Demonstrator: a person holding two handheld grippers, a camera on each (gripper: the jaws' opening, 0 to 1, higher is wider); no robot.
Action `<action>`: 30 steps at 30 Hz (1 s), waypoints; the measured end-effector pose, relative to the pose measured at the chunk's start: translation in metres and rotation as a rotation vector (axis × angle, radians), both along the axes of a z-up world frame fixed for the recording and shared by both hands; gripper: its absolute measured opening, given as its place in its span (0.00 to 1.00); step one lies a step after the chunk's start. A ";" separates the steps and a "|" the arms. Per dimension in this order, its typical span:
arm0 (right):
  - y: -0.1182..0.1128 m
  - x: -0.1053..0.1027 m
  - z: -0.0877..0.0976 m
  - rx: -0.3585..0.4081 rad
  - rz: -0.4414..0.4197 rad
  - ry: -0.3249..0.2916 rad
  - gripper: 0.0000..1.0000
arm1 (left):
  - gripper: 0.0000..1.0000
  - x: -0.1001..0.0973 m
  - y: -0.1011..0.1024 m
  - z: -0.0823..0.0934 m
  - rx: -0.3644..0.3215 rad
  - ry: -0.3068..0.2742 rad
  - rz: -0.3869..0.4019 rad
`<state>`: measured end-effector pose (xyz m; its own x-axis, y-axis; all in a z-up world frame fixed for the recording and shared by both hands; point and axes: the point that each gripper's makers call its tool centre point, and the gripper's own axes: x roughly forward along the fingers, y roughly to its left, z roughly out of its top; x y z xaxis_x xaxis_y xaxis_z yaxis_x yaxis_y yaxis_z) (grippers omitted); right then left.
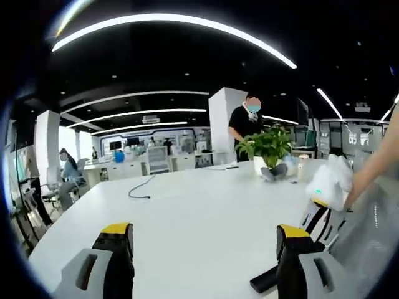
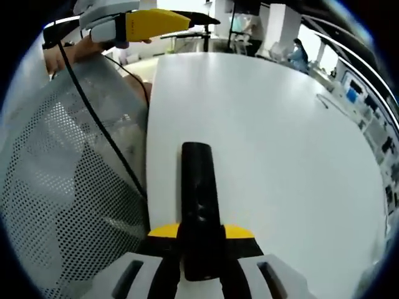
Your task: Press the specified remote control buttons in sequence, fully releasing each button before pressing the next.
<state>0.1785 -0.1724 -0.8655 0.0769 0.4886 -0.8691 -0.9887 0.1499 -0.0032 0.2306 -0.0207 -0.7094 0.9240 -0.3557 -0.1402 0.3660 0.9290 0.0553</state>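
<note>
While the large white table takes up most of the left gripper view and stretches away under the long ceiling light strips, it also spreads across the right gripper view, where its bare top curves off to the right. Beside the table's left edge in the right gripper view stands a grey perforated mesh chair back, with a thin black cable running down across it. In the left gripper view a person in black stands behind a potted green plant at the far side of the table, and a crumpled white bag lies near the right edge, just by a bare forearm. The left gripper hangs over the table with its yellow-tipped jaws wide apart and nothing between them. The right gripper has its jaws drawn narrow around the near end of the black remote control, gripping it on both sides; the remote lies lengthwise on the table, pointing away from the camera, close to the chair-side edge. A dark end of the same remote shows low in the left gripper view, just beside the left gripper's right jaw. The smallest item is a loose black cord on the far tabletop.
</note>
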 end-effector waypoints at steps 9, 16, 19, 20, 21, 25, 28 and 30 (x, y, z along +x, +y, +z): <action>0.002 0.011 0.002 0.029 0.050 0.029 0.20 | 1.00 0.004 0.026 -0.001 -0.098 0.029 0.117; 0.005 0.021 -0.001 0.023 0.140 -0.006 0.20 | 1.00 0.005 0.030 -0.006 -0.120 0.058 0.143; 0.005 0.023 0.000 0.021 0.153 -0.010 0.21 | 1.00 0.006 0.033 -0.013 -0.108 0.088 0.160; 0.005 0.024 -0.001 0.021 0.151 -0.009 0.21 | 1.00 0.006 0.033 -0.014 -0.097 0.094 0.162; 0.005 0.025 -0.001 0.023 0.149 -0.010 0.21 | 1.00 0.005 0.031 -0.013 -0.088 0.084 0.156; 0.003 0.030 -0.001 0.033 0.143 -0.010 0.21 | 1.00 0.004 0.026 -0.008 -0.074 0.060 0.136; 0.003 0.034 -0.001 0.028 0.149 -0.008 0.21 | 0.96 0.003 0.025 -0.011 -0.057 0.063 0.112; 0.004 0.036 -0.001 0.026 0.145 -0.007 0.21 | 0.95 0.003 0.025 -0.012 -0.062 0.074 0.113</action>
<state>0.2149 -0.1689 -0.8669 0.0095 0.5176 -0.8555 -1.0000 0.0053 -0.0079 0.2333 0.0043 -0.7217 0.9466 -0.2599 -0.1907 0.2597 0.9653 -0.0264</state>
